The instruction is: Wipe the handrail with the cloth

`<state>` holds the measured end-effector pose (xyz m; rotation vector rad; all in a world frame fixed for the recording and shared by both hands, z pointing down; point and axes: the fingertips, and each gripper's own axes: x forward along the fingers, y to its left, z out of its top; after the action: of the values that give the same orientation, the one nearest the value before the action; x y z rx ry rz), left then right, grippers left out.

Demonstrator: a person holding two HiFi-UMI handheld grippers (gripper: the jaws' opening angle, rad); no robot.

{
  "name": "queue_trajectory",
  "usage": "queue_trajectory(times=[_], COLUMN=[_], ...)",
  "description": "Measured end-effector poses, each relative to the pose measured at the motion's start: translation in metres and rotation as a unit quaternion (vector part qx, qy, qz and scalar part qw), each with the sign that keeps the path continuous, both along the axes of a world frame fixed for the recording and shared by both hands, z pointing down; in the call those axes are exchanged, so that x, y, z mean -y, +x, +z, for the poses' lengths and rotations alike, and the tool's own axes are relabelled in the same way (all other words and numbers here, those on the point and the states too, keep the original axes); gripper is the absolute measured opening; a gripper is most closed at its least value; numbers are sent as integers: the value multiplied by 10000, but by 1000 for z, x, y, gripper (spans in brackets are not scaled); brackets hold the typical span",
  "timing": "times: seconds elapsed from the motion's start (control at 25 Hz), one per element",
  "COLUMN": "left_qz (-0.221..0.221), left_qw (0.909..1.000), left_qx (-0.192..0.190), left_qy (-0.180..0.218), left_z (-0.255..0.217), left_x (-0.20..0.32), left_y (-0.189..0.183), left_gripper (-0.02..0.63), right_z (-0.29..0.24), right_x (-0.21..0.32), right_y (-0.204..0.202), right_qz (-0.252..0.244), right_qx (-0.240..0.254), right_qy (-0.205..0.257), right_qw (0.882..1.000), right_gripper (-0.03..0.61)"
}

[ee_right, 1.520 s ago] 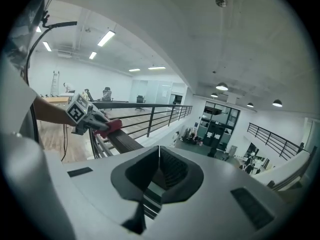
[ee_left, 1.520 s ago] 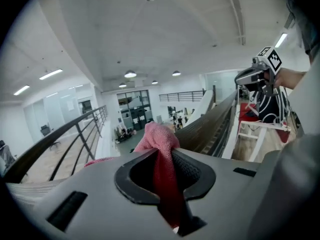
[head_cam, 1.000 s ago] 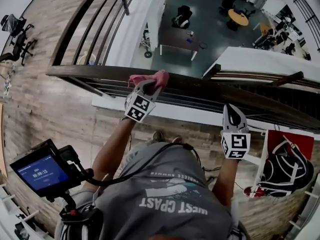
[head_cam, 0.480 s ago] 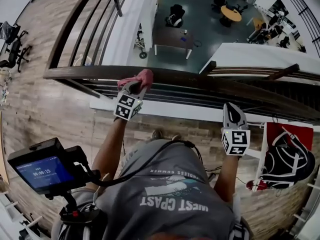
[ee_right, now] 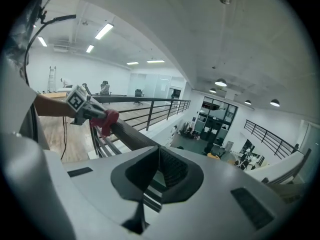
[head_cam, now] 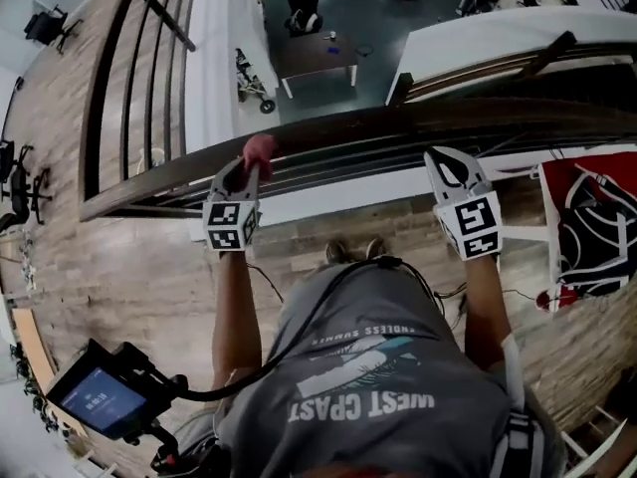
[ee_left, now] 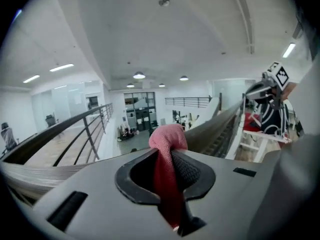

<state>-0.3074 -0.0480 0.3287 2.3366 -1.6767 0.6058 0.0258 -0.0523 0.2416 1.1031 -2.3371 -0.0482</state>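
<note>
A dark wooden handrail point(head_cam: 348, 132) runs across the head view from lower left to upper right. My left gripper point(head_cam: 239, 177) is shut on a pink-red cloth point(head_cam: 259, 150), and the cloth is pressed against the top of the rail. In the left gripper view the cloth point(ee_left: 167, 139) bulges out from between the jaws of that gripper point(ee_left: 169, 156), with the handrail point(ee_left: 215, 126) beyond. My right gripper point(head_cam: 445, 159) hovers at the rail further right, shut and empty. The right gripper view looks past its own shut gripper point(ee_right: 159, 153) along the handrail point(ee_right: 132, 133) to the cloth point(ee_right: 107, 120).
Beyond the rail is a drop to a lower floor with a table point(head_cam: 314, 53) and chairs. A red and black bag point(head_cam: 597, 222) lies on the wooden floor at the right. A small screen point(head_cam: 98, 398) on a mount hangs at the lower left. Metal bars point(head_cam: 318, 172) run under the rail.
My left gripper has slid the cloth leftward along the handrail, away from the right gripper. The head view has swung round, so the rail now slants.
</note>
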Motion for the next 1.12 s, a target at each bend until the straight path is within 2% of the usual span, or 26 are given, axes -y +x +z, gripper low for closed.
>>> queue_trajectory(times=[0.08, 0.2, 0.28, 0.4, 0.48, 0.56, 0.64, 0.68, 0.8, 0.88, 1.0, 1.12], left_qz=[-294, -317, -163, 166, 360, 542, 533, 366, -420, -573, -308, 298], left_qw=[9994, 9981, 9976, 9968, 9967, 9968, 9973, 9980, 9956, 9938, 9970, 9975], left_qx=[-160, -508, -670, -780, -716, -553, -414, -445, -840, -946, -698, -646], left_qy=[-45, -123, -92, -60, -97, -205, -280, -243, -6, -75, -157, -41], left_z=[-2, 3, 6, 7, 6, 6, 8, 10, 6, 4, 8, 8], left_x=[10, 23, 28, 37, 41, 37, 26, 22, 28, 29, 29, 42], left_y=[-23, -40, -24, 27, 52, 56, 33, 15, -40, -55, -29, 37], left_gripper=[61, 61, 61, 61, 61, 61, 63, 63, 63, 63, 61, 61], right_z=[1, -1, -5, -6, -7, -7, -3, -2, -16, -10, 7, 1], right_x=[-8, -9, -6, -2, -2, -8, -18, -19, 0, -1, -14, -5], right_y=[4, 0, -8, -16, -20, -20, -14, -6, 16, 21, 15, -2], right_qz=[92, 223, 138, -57, -122, -40, 104, 149, 196, 304, 339, 141], right_qx=[11, -12, -71, -158, -159, -92, -82, -148, -348, -268, -131, -108], right_qy=[-86, -1, 83, 40, -24, -58, -70, -55, 132, 33, -180, -58], right_qw=[9999, 9998, 9998, 9999, 9998, 9999, 9999, 9998, 9991, 9992, 9992, 9998], right_gripper=[6, 6, 6, 6, 6, 6, 6, 6, 6, 6, 6, 6])
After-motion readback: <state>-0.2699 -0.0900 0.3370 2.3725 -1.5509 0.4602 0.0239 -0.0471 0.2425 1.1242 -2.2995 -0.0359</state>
